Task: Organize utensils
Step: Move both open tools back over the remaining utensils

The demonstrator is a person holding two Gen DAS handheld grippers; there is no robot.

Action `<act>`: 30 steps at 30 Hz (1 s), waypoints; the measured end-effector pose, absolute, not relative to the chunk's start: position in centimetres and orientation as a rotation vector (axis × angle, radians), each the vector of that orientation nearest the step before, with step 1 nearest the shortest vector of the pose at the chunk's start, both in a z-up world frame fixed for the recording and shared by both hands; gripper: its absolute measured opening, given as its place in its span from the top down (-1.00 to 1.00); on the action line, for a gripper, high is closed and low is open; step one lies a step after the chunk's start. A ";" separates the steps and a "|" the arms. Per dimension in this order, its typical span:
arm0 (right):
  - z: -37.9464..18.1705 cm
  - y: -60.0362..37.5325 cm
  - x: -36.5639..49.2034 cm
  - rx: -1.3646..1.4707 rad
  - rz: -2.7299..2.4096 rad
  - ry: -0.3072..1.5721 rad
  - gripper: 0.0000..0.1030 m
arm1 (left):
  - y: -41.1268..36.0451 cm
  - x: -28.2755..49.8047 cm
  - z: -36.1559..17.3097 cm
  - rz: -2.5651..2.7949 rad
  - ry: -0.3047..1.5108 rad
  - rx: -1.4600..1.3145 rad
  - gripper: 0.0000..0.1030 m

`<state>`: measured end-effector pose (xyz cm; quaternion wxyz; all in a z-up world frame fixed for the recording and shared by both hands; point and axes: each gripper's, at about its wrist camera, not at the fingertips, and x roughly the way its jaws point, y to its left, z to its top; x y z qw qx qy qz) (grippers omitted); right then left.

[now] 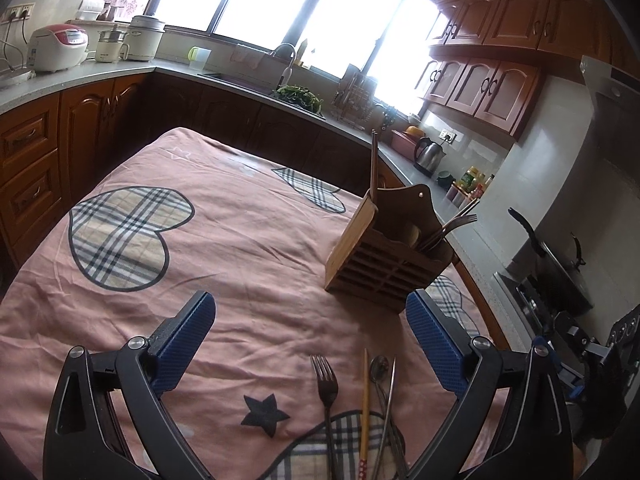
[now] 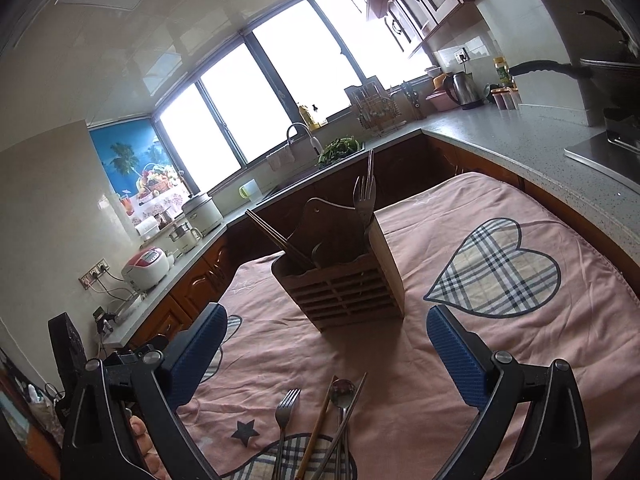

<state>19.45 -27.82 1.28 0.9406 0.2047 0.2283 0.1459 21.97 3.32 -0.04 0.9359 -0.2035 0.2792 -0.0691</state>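
Note:
A wooden utensil holder stands on the pink cloth; it also shows in the right wrist view. It holds chopsticks and forks. On the cloth near me lie a fork, a wooden chopstick, a spoon and metal chopsticks. The right wrist view shows the same fork, the spoon and the wooden chopstick. My left gripper is open above them. My right gripper is open and empty above them.
The pink cloth with plaid hearts covers the table. Counters run around it, with a rice cooker, a sink and tap, a kettle and a pan on the stove. The right gripper's body shows at the left view's right edge.

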 end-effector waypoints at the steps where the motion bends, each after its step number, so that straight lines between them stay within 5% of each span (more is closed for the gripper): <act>1: 0.9 -27.8 19.0 0.416 0.298 0.470 -0.96 | 3.3 21.7 -0.3 -0.138 0.577 -0.414 -0.91; 30: -4.6 -26.5 16.0 0.364 0.305 0.633 -0.96 | 2.2 19.2 -5.0 -0.138 0.739 -0.349 -0.91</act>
